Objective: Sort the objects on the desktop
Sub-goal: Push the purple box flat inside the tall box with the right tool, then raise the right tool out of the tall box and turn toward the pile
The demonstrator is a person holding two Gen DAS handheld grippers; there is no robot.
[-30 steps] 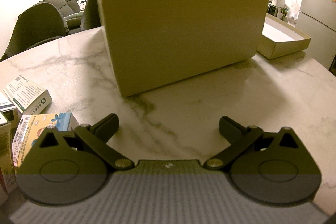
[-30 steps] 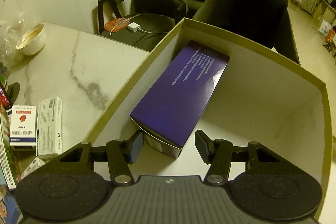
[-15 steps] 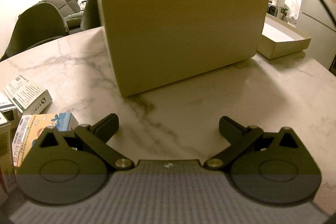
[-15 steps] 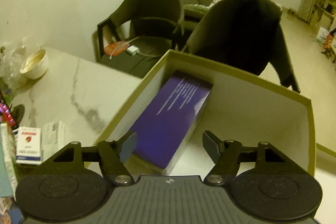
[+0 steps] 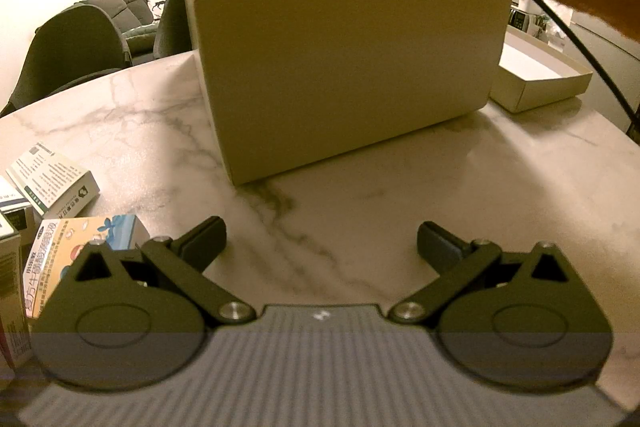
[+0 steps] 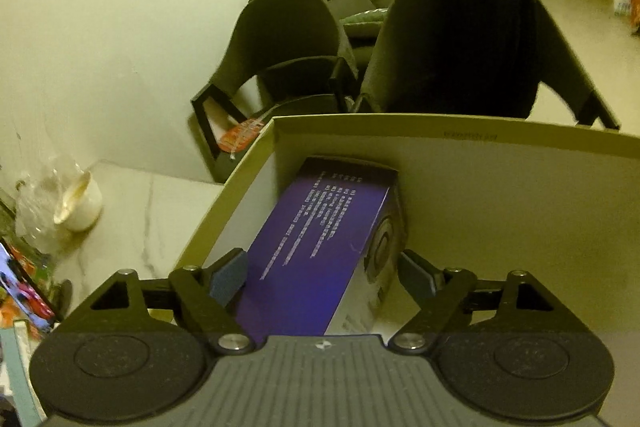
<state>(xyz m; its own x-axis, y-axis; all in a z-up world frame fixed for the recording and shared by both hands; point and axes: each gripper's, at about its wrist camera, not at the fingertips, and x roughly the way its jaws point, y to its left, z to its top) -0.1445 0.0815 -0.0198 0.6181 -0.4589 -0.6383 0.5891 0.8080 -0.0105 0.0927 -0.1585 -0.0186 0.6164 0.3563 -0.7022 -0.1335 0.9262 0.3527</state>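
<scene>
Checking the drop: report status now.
Right gripper just opened, purple box between its jaws, inside cardboard box. Left gripper open over marble table. Nothing blocking.

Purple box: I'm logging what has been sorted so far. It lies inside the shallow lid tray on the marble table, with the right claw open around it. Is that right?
Not quite. The purple box lies inside the tall cardboard box, not the shallow lid tray, which sits apart beside it. The right wrist view shows this. The right claw is indeed open around it, its jaws having just been opening.
</scene>
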